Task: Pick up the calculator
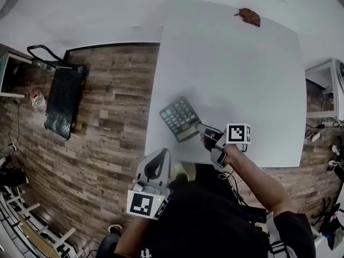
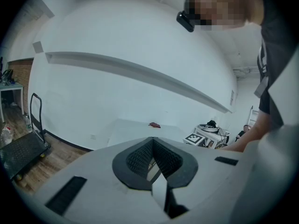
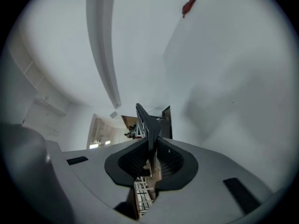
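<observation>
The calculator (image 1: 180, 118) is dark grey with rows of keys, and it hangs tilted over the near left part of the white table (image 1: 231, 69). My right gripper (image 1: 203, 130) is shut on its near edge. In the right gripper view the calculator (image 3: 147, 122) shows edge-on, clamped between the dark pads (image 3: 135, 160) and sticking out past them. My left gripper (image 1: 157, 163) is held low by the table's near left corner, away from the calculator. Its jaws (image 2: 152, 141) meet at the tips with nothing between them.
A small red-brown object (image 1: 250, 16) lies at the table's far edge. A black platform cart (image 1: 63, 98) stands on the wooden floor to the left. A white shelf unit (image 1: 325, 90) and cables sit to the right of the table.
</observation>
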`<act>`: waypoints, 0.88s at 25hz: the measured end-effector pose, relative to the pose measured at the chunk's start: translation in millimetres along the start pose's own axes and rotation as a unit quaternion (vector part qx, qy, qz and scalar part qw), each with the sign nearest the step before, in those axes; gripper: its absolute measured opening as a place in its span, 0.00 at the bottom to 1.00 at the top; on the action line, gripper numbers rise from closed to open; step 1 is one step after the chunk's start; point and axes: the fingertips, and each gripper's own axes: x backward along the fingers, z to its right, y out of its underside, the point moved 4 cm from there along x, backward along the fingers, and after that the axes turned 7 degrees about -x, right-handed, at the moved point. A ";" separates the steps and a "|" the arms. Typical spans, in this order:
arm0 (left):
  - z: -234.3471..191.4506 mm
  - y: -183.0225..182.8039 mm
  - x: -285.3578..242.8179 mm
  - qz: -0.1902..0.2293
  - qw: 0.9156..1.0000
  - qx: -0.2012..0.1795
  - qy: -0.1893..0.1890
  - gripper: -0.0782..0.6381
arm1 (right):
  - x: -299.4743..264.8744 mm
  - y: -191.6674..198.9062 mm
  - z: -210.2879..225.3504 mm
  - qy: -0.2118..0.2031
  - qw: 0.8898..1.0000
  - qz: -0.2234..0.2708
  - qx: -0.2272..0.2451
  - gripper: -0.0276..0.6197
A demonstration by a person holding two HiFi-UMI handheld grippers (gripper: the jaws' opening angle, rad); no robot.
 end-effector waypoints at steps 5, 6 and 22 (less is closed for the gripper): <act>5.6 -13.7 5.2 0.031 0.999 -0.016 0.008 0.12 | 5.9 6.7 -60.7 -0.051 0.998 0.014 0.033 0.14; 5.0 -17.3 6.2 0.038 0.999 -0.019 0.009 0.12 | 6.7 7.9 -70.6 -0.057 0.997 0.016 0.043 0.14; 17.2 -70.9 40.0 0.134 0.990 -0.050 0.008 0.12 | 40.5 40.7 -168.6 -0.143 0.986 0.033 0.084 0.14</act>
